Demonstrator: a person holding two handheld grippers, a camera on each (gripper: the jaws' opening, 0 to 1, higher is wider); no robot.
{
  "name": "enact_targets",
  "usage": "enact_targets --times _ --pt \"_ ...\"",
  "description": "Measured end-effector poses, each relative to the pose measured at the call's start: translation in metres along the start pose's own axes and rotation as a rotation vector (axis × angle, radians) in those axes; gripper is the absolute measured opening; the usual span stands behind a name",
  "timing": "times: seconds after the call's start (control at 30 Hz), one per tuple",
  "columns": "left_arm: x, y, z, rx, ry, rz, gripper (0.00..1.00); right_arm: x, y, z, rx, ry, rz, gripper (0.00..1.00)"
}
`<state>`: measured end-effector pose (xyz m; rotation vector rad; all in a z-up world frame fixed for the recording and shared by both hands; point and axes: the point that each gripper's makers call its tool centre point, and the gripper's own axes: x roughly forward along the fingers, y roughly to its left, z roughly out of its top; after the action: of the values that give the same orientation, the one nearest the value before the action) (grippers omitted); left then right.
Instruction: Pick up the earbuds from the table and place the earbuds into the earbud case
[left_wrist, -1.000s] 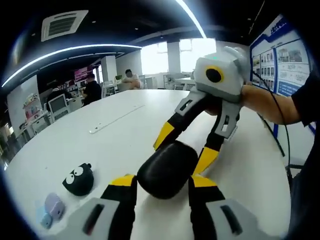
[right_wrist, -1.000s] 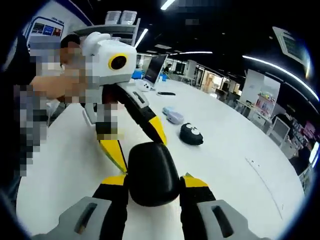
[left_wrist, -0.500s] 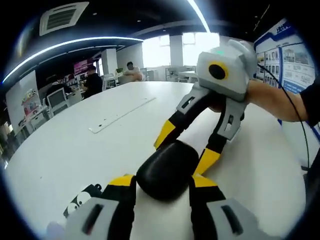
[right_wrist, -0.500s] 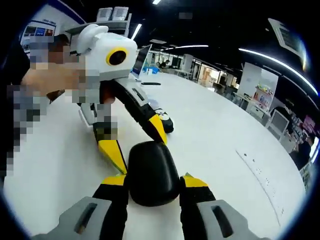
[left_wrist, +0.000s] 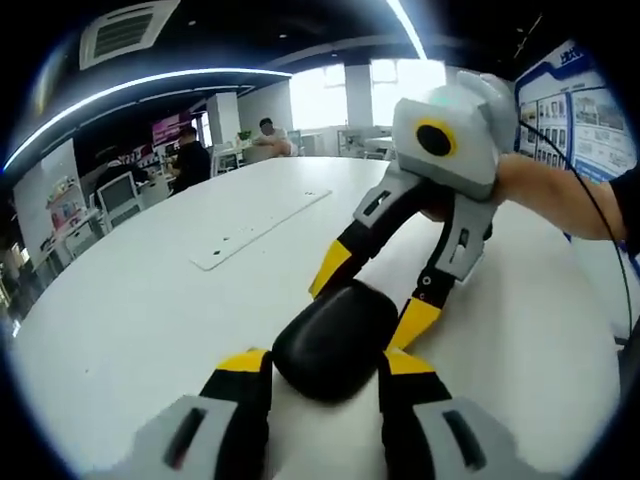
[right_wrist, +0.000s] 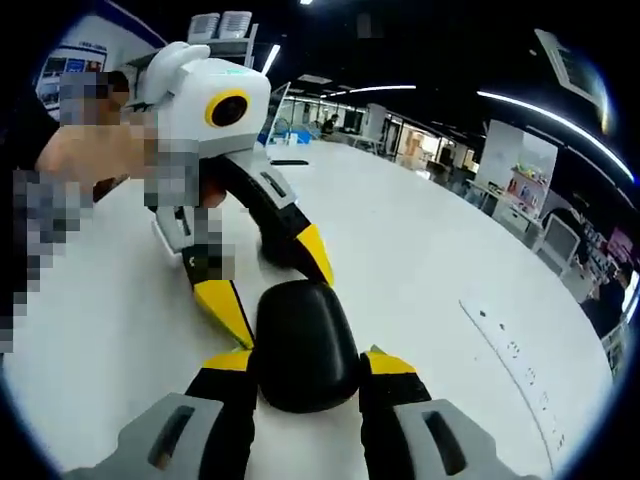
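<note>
Black earbud case (left_wrist: 335, 340) is gripped from opposite ends by both claws at lower centre of each view, just above the white worktop (left_wrist: 150, 300). Left claw (left_wrist: 325, 365) and right claw (right_wrist: 300, 362) are clamped across it, long axis between them. Closed lid; earbuds cannot be made out.

Earbud case (left_wrist: 335, 338), black, lower centre: 1 | grippers: 2, the left gripper (left_wrist: 322, 372) at the bottom of the left gripper view, the right gripper (left_wrist: 368, 298) entering from upper right | white table (left_wrist: 150, 300): 1 | flat white strip (left_wrist: 262, 227) mid-frame on table: 1 | people seated upper left: 2
</note>
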<state>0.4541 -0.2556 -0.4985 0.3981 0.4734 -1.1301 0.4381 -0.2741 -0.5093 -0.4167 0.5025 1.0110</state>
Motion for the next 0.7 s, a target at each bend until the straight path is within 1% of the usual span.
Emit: enact_targets --times 0.07,0.13,0.2,0.27,0.33,0.43,0.5,0.6,0.63,0.7 --pt "-0.001 -0.002 -0.001 -0.018 -0.001 -0.001 0.44 0.000 -0.001 -0.001 0.039 -0.006 0.017 0.39" --pt "-0.001 -0.004 0.000 -0.024 -0.004 -0.002 0.44 -0.001 0.000 -0.002 0.058 -0.014 0.026 0.39" --pt "-0.003 -0.007 0.002 -0.015 -0.006 0.006 0.43 -0.001 -0.001 -0.002 0.091 -0.022 0.043 0.39" --pt "-0.005 -0.008 0.004 -0.010 -0.013 0.010 0.44 0.000 -0.002 -0.002 0.092 -0.025 0.048 0.39" --pt "-0.008 -0.006 0.006 -0.022 -0.024 0.014 0.45 0.000 -0.002 -0.002 0.094 -0.030 0.051 0.39" --pt "-0.012 -0.009 0.008 -0.017 -0.027 0.008 0.46 0.000 -0.005 -0.001 0.081 -0.029 0.041 0.39" --pt "-0.021 -0.018 0.008 -0.011 -0.036 0.007 0.46 -0.001 -0.006 -0.001 0.077 -0.017 0.031 0.40" --pt "-0.036 -0.029 0.011 -0.003 -0.062 0.016 0.46 -0.008 -0.002 0.004 0.102 -0.025 0.028 0.46" --pt "-0.045 -0.034 0.014 -0.002 -0.082 0.024 0.46 -0.013 0.000 0.008 0.117 -0.041 0.021 0.46" --pt "-0.057 -0.035 0.017 -0.012 -0.104 0.036 0.46 -0.021 0.004 0.014 0.143 -0.068 0.013 0.47"
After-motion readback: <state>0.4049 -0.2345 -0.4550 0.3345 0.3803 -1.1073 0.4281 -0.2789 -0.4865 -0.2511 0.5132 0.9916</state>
